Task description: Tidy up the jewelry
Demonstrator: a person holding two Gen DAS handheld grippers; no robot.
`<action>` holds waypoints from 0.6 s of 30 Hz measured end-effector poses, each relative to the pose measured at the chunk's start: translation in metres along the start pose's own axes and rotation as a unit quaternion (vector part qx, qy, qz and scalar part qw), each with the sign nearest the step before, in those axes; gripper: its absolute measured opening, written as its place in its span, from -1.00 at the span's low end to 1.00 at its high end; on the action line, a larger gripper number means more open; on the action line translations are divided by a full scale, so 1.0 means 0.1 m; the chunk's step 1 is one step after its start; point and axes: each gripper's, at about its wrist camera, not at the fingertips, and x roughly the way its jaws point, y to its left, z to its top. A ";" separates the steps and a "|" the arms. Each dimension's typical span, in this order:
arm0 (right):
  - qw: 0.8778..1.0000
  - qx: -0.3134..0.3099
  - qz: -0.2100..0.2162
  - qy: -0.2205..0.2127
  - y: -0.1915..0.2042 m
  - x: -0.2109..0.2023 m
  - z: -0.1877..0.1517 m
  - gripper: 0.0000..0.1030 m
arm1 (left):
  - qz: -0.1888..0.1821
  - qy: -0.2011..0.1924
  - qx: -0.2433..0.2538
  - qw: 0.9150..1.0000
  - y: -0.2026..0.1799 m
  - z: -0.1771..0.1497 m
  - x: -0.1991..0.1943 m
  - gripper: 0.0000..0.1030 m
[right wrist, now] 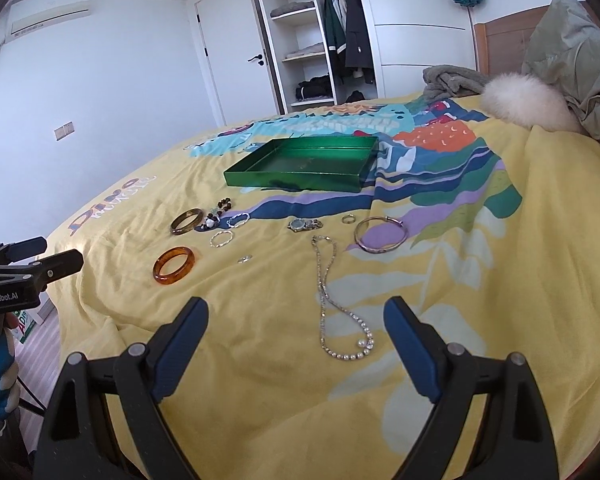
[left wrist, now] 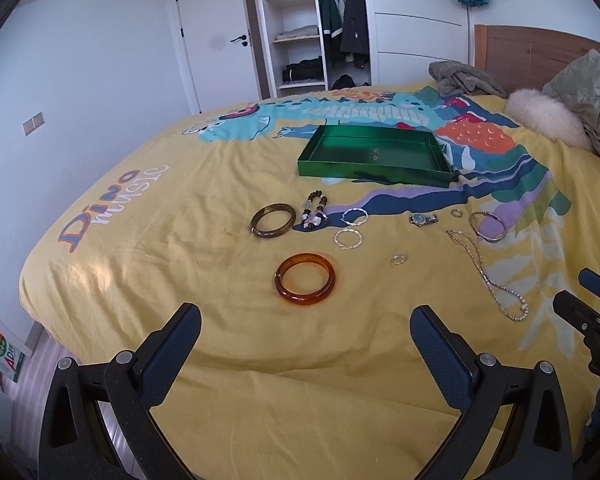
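The jewelry lies loose on the bedspread, none of it yet in the green tray [left wrist: 374, 168], which sits empty farther up the bed. Nearest your left gripper [left wrist: 305, 338] is the amber bangle [left wrist: 305, 278]; beyond it lie the brown bangle [left wrist: 273, 221], the beaded bracelet [left wrist: 314, 212], two thin silver hoops [left wrist: 348, 238] and a small ring [left wrist: 399, 259]. The chain necklace [right wrist: 342, 320] lies stretched out directly ahead of your right gripper [right wrist: 296, 338], with the watch [right wrist: 305, 224], a second small ring [right wrist: 349, 219] and the metal bangle [right wrist: 381, 235] beyond it.

Both grippers are spread wide and hold nothing — judge this as the opening step, with every piece left to collect.

For the next move, each gripper already faces a candidate. The amber bangle is rigid: straddle one side of the ring with the jaws and close across its band. The necklace is limp and will likely trail, so pinch it near the middle and lift clear of the fabric before carrying it to the tray. The soft, creased cover may bunch under the fingertips — keep them shallow.

The surface is a yellow bedspread [left wrist: 204, 280] printed with a dinosaur design. A grey blanket [left wrist: 464, 78], a fur-trimmed coat [right wrist: 568, 60] and a wooden headboard [left wrist: 536, 54] lie at the far end. Behind stand a white door [right wrist: 228, 52], an open wardrobe [left wrist: 296, 28] with folded and hanging clothes, and a wall air conditioner [right wrist: 50, 8].
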 end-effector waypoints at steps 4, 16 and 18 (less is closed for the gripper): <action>1.000 0.004 0.003 -0.003 -0.05 -0.03 -0.01 0.73 | 0.004 0.003 -0.001 1.000 -0.01 0.00 0.00 0.99; 1.000 0.016 -0.001 -0.010 -0.09 -0.04 0.00 0.73 | -0.001 0.004 0.008 1.000 -0.03 0.02 0.05 0.99; 1.000 0.017 -0.003 -0.010 -0.09 -0.03 0.00 0.73 | -0.004 0.005 0.008 1.000 -0.02 0.03 0.07 0.99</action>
